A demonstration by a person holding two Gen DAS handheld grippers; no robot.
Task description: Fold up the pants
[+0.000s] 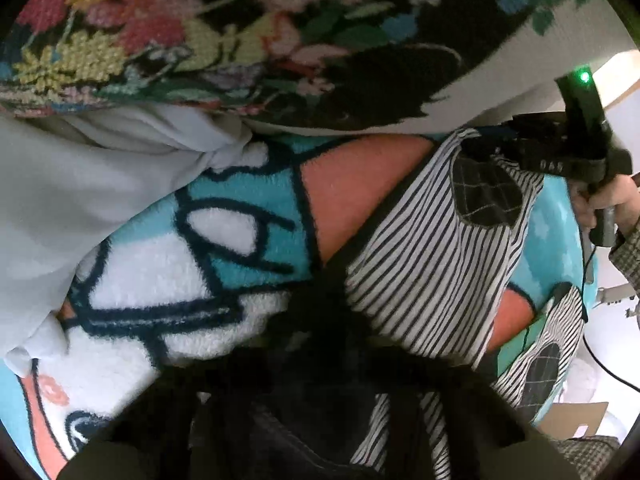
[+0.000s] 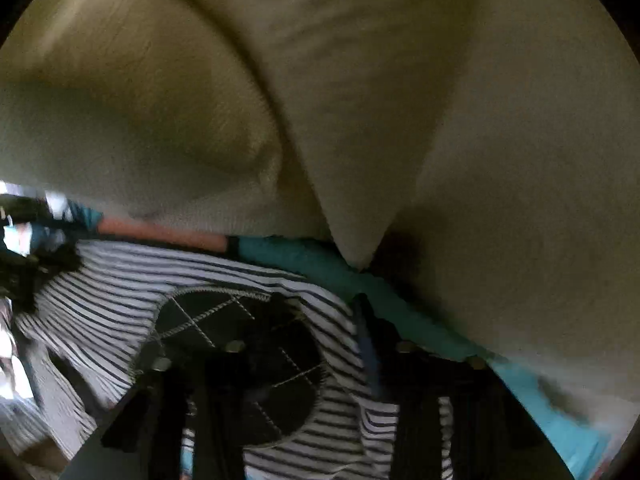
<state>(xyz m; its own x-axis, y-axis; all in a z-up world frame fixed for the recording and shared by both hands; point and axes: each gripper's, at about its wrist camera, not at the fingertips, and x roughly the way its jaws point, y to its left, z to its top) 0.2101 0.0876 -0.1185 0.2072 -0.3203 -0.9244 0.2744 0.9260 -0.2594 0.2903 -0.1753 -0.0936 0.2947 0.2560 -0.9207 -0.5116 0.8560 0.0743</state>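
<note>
Right now your black-and-white striped pants (image 1: 432, 240) with a dark checked oval patch (image 2: 236, 360) lie on the fluffy teal, white and orange blanket (image 1: 248, 220). Both grippers, left (image 1: 320, 360) and right (image 2: 304, 380), press into the cloth; I cannot tell their grip.

Cartoon fleece blanket (image 1: 224, 264), floral cushion (image 1: 200, 32)

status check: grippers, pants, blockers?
Both hand-held grippers low over black-and-white striped pants, jaw states unreadable. Right hand-held gripper near dark quilted patch. Pants on colourful fleece blanket; cream cushion close.
</note>
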